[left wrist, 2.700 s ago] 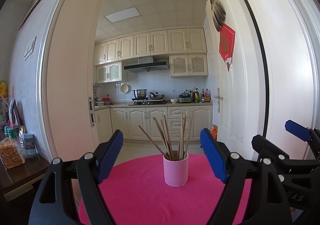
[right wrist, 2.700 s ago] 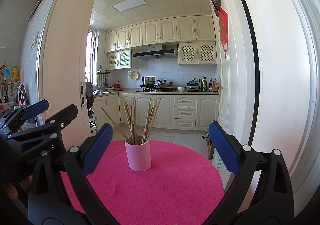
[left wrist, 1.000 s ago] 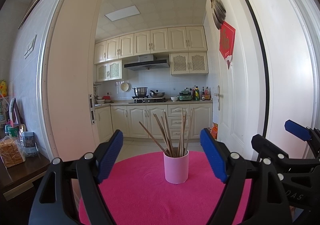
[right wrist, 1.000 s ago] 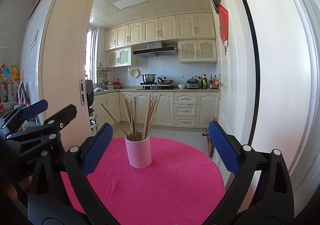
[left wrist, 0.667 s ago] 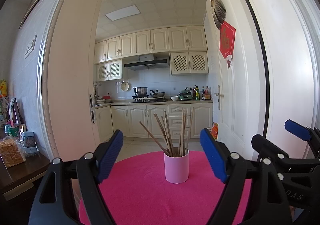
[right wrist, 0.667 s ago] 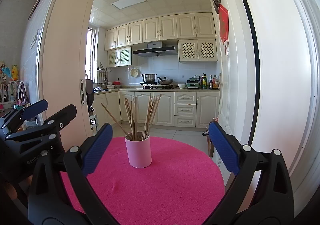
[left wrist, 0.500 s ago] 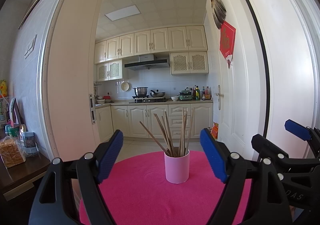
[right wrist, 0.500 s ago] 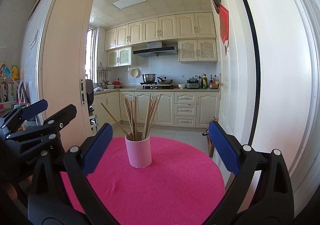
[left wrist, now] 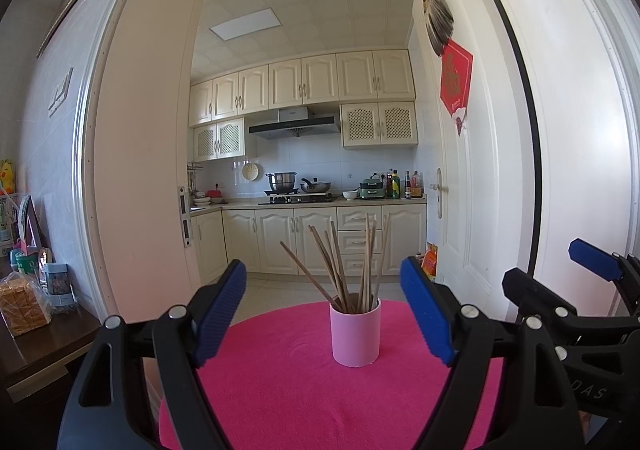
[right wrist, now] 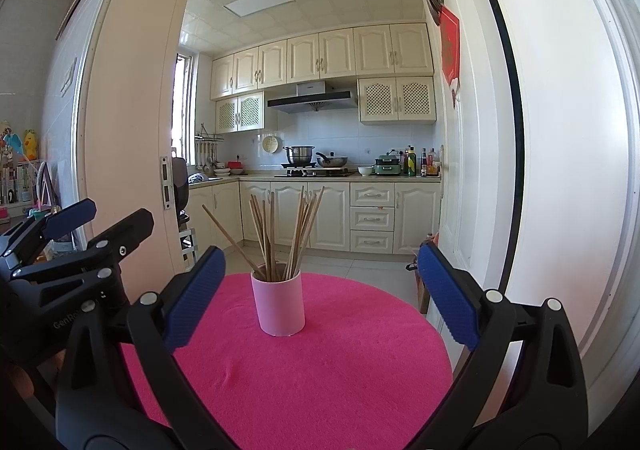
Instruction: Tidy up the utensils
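A pink cup (left wrist: 355, 333) stands upright on a round table with a bright pink cloth (left wrist: 280, 394). Several wooden chopsticks (left wrist: 340, 262) stand in it, fanned out. In the right wrist view the cup (right wrist: 280, 303) and chopsticks (right wrist: 280, 234) sit just left of centre. My left gripper (left wrist: 324, 314) is open and empty, short of the cup, which shows between its blue pads. My right gripper (right wrist: 316, 294) is open and empty, also short of the cup. Each gripper shows at the edge of the other's view.
A dark wooden side table (left wrist: 36, 346) with a bag of bread and jars stands at the left. An open doorway behind the table leads to a kitchen with cream cabinets (left wrist: 304, 238). A white door (left wrist: 560, 170) is at the right.
Both views have shifted only slightly; the cup sits a touch higher in frame than 2.7 s ago. Both grippers stay open and empty.
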`<state>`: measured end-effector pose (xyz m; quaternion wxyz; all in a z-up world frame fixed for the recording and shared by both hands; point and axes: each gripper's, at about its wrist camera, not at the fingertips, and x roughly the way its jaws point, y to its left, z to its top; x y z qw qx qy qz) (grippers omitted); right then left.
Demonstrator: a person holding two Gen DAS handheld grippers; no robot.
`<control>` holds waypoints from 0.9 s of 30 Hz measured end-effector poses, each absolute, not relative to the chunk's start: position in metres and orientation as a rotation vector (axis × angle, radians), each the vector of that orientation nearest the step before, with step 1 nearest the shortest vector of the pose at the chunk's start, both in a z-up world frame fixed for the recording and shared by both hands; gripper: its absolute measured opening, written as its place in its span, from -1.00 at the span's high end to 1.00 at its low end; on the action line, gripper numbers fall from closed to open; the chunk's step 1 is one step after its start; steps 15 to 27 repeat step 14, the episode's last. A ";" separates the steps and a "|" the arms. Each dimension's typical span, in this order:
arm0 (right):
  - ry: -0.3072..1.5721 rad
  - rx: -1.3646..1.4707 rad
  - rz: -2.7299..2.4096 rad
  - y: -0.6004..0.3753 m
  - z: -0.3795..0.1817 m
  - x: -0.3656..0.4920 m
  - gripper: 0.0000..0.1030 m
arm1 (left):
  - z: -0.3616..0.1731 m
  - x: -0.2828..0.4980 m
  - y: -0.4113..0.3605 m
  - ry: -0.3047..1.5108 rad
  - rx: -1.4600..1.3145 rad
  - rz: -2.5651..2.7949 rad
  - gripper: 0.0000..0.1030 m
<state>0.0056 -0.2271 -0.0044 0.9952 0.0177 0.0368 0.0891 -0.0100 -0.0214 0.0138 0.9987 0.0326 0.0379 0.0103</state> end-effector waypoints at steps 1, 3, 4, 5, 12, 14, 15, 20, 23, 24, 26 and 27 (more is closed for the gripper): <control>0.074 0.035 0.178 -0.227 -0.005 0.005 -0.84 | 0.014 -0.008 -0.021 0.077 0.065 0.021 -0.51; 0.077 0.036 0.179 -0.227 -0.005 0.007 -0.84 | 0.013 -0.006 -0.019 0.081 0.066 0.023 -0.51; 0.080 0.036 0.180 -0.227 -0.006 0.008 -0.84 | 0.012 -0.006 -0.019 0.082 0.067 0.024 -0.51; 0.083 0.036 0.181 -0.227 -0.006 0.010 -0.84 | 0.011 -0.005 -0.018 0.085 0.067 0.025 -0.51; 0.117 0.029 0.181 -0.224 -0.011 0.025 -0.84 | 0.005 0.009 -0.014 0.135 0.060 0.012 -0.51; 0.134 0.026 0.181 -0.224 -0.015 0.031 -0.84 | 0.000 0.015 -0.012 0.159 0.058 0.012 -0.51; 0.134 0.026 0.181 -0.224 -0.015 0.031 -0.84 | 0.000 0.015 -0.012 0.159 0.058 0.012 -0.51; 0.134 0.026 0.181 -0.224 -0.015 0.031 -0.84 | 0.000 0.015 -0.012 0.159 0.058 0.012 -0.51; 0.134 0.026 0.181 -0.224 -0.015 0.031 -0.84 | 0.000 0.015 -0.012 0.159 0.058 0.012 -0.51; 0.134 0.026 0.181 -0.224 -0.015 0.031 -0.84 | 0.000 0.015 -0.012 0.159 0.058 0.012 -0.51; 0.134 0.026 0.181 -0.224 -0.015 0.031 -0.84 | 0.000 0.015 -0.012 0.159 0.058 0.012 -0.51; 0.134 0.026 0.181 -0.224 -0.015 0.031 -0.84 | 0.000 0.015 -0.012 0.159 0.058 0.012 -0.51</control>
